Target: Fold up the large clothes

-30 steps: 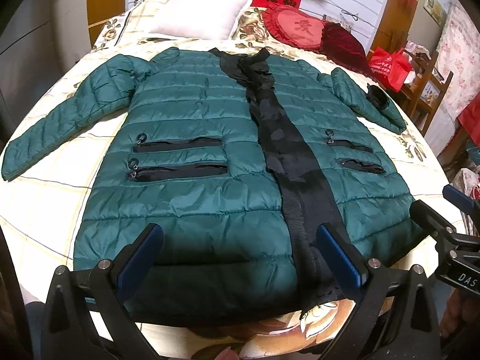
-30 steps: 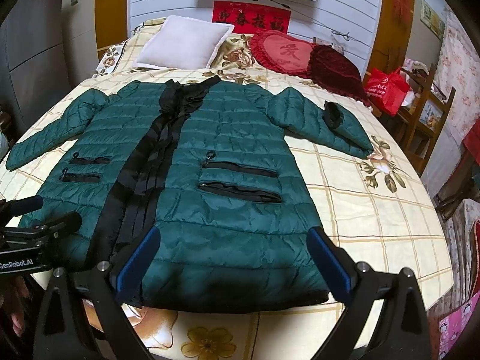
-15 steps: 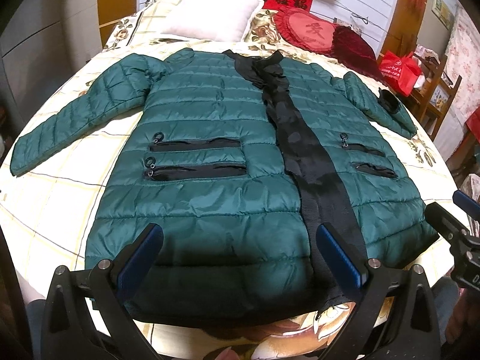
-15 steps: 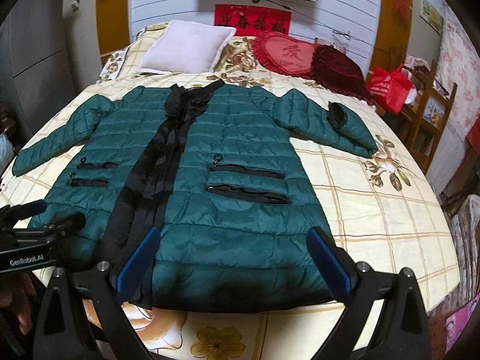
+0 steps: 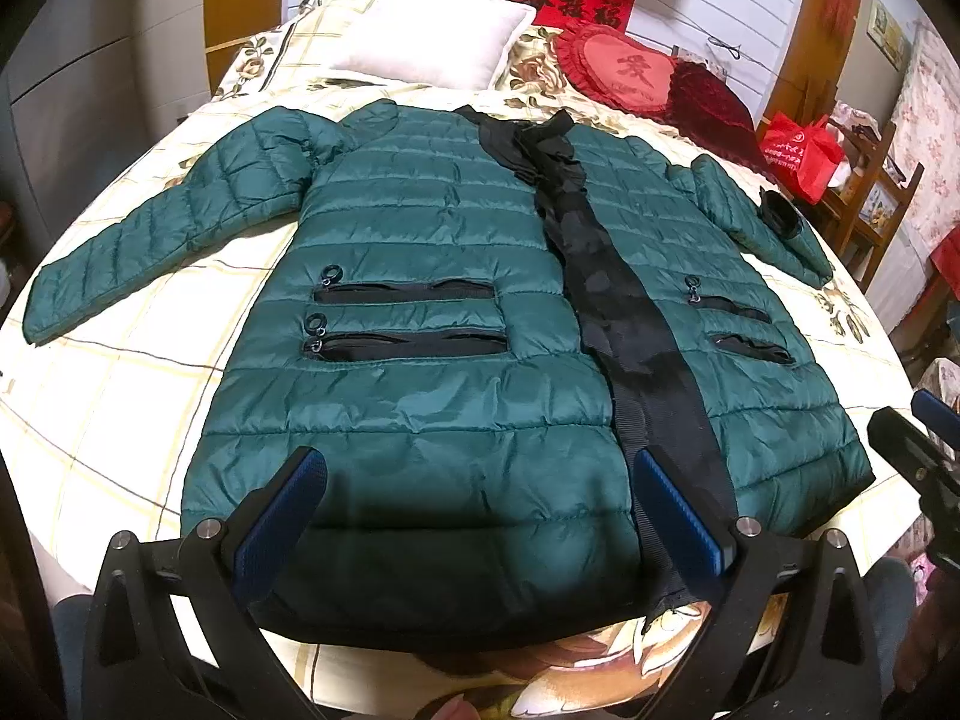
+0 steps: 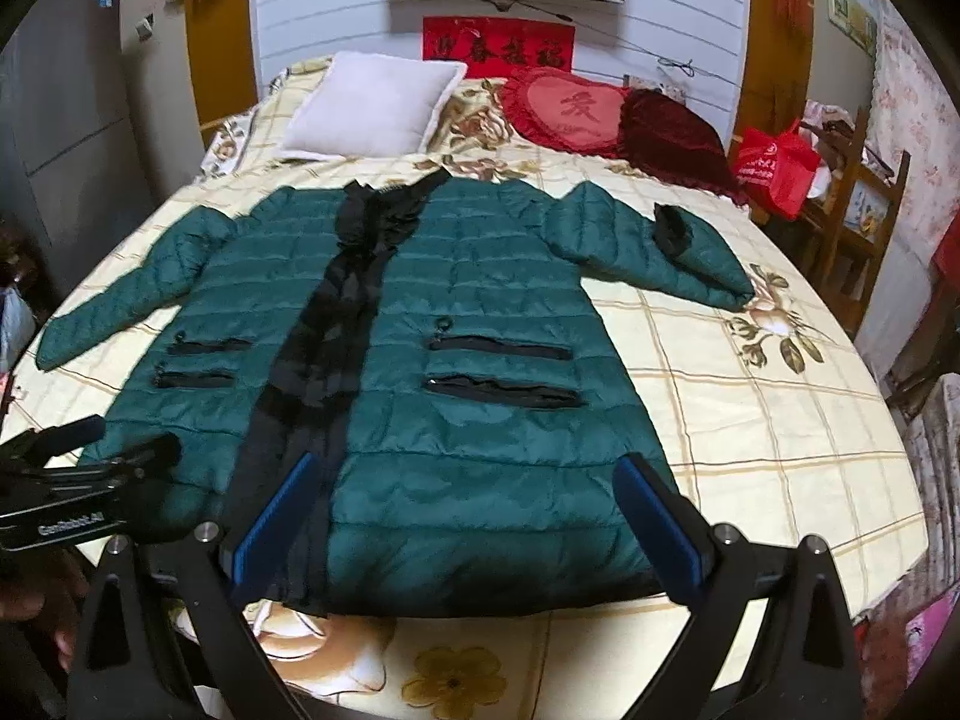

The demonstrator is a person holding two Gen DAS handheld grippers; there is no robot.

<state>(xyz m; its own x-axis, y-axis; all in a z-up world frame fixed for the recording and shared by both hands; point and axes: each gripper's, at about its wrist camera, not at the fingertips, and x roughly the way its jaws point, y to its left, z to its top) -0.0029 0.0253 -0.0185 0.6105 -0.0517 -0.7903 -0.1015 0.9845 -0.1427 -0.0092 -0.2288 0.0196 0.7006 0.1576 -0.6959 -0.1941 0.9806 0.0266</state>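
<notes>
White lettering reading "GenRobot.AI" is showing on the black body of the left gripper (image 6: 90,438), at the lower left of the right wrist view. A red banner (image 6: 498,45) with gold Chinese characters is hanging on the wall at the upper middle, the characters too blurred to read surely. One large character, unclear, is sitting on the red heart-shaped cushion (image 6: 570,111). White print on the red bag (image 6: 774,165) at right is staying illegible.
</notes>
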